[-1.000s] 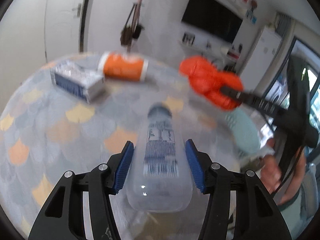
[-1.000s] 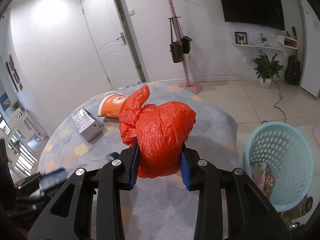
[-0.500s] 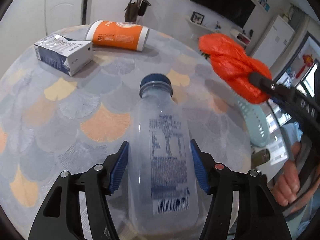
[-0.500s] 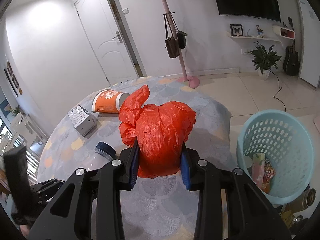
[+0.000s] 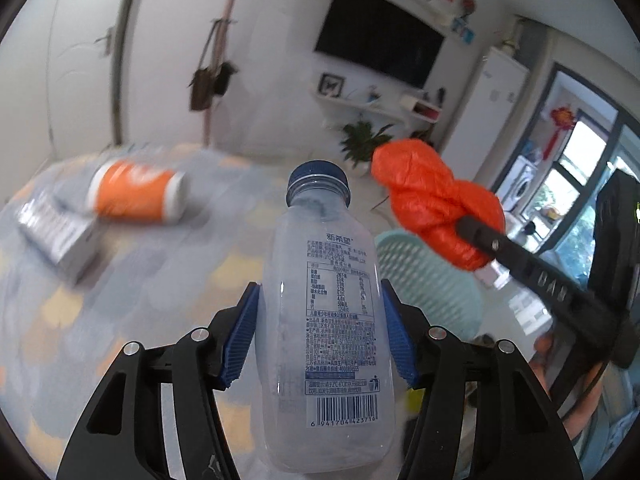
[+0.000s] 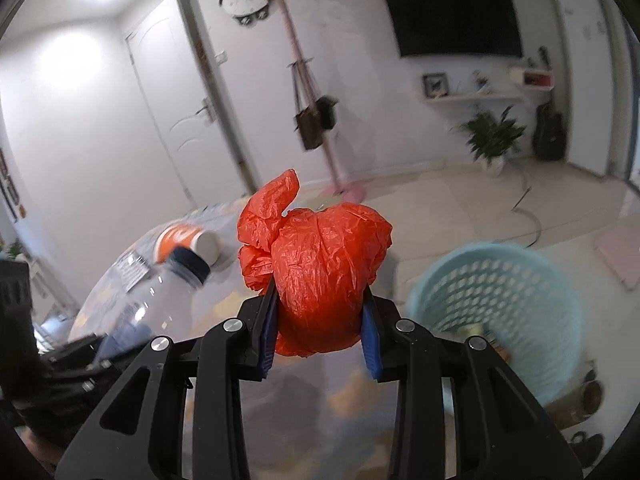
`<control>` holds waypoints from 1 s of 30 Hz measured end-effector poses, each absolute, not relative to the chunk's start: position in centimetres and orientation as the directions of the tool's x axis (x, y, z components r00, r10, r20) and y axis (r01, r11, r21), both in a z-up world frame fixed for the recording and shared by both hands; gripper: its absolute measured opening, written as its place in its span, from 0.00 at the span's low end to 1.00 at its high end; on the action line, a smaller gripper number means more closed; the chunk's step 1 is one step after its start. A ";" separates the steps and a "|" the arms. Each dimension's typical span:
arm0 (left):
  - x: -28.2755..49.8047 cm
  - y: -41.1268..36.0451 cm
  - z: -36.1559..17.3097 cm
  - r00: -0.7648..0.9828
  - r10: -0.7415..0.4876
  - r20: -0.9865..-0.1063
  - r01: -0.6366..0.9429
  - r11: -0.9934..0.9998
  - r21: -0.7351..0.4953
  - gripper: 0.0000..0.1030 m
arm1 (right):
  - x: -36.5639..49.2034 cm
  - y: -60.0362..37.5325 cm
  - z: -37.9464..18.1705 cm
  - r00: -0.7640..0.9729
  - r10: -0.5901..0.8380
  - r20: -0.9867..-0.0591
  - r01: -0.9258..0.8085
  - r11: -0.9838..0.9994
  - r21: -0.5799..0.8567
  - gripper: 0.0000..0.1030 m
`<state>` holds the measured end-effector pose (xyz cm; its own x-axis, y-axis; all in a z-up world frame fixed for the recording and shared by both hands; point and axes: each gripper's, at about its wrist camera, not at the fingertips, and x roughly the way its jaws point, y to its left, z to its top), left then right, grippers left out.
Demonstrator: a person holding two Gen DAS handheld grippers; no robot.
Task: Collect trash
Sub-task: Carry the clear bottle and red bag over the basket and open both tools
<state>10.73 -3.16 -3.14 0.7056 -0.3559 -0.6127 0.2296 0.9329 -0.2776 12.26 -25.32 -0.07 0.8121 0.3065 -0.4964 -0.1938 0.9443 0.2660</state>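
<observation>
The left tongs (image 5: 320,336) gripped a clear bottle (image 5: 322,320); the right tongs (image 6: 320,332) clamped an orange bag (image 6: 320,276), both near the basket (image 6: 500,312).

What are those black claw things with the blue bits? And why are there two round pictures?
Those claws are grabbers that a person holds, one in each hand. Each grabber has a little camera on it looking out along its two fingers, so you get two round pictures.

One picture comes from the left gripper. Its blue pads squeeze a clear plastic bottle with a blue cap. The other comes from the right gripper, which squeezes a scrunched orange plastic bag. Each camera can also see the other grabber off to its side.

Behind them is a round table with a patterned cloth. An orange cup lying on its side and a small box are on it. Beside the table stands a light blue basket with some rubbish inside. That looks like where the trash is going.
</observation>
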 end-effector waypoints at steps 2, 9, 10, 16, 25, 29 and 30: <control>11.9 -5.1 -2.1 0.706 -0.379 -0.598 0.265 0.925 -0.272 0.55 | 11.9 -26.5 0.6 0.843 0.243 -0.479 -0.149 0.963 0.225 0.31; 15.7 -10.9 -1.1 0.680 -0.448 -0.581 0.352 0.894 -0.278 0.55 | 12.1 -32.0 0.7 0.870 0.088 -0.486 0.014 0.979 0.203 0.31; 16.2 -11.7 -1.3 0.671 -0.459 -0.582 0.361 0.888 -0.283 0.55 | 12.3 -32.7 0.4 0.864 0.073 -0.499 0.037 0.978 0.207 0.31; 18.8 -17.1 -3.9 0.614 -0.491 -0.618 0.408 0.868 -0.284 0.55 | 14.9 -38.5 -4.3 0.769 0.040 -0.637 0.191 0.938 0.289 0.31; 22.0 -21.0 -9.5 0.507 -0.516 -0.690 0.409 0.849 -0.334 0.55 | 17.4 -42.2 -9.4 0.655 0.044 -0.754 0.280 0.913 0.296 0.33; 22.6 -20.8 -10.7 0.463 -0.555 -0.690 0.413 0.825 -0.386 0.56 | 18.0 -42.5 -10.7 0.635 0.067 -0.770 0.281 0.908 0.311 0.35; 22.7 -20.6 -10.9 0.461 -0.561 -0.688 0.412 0.822 -0.394 0.58 | 18.1 -42.7 -11.0 0.629 0.073 -0.774 0.284 0.905 0.316 0.35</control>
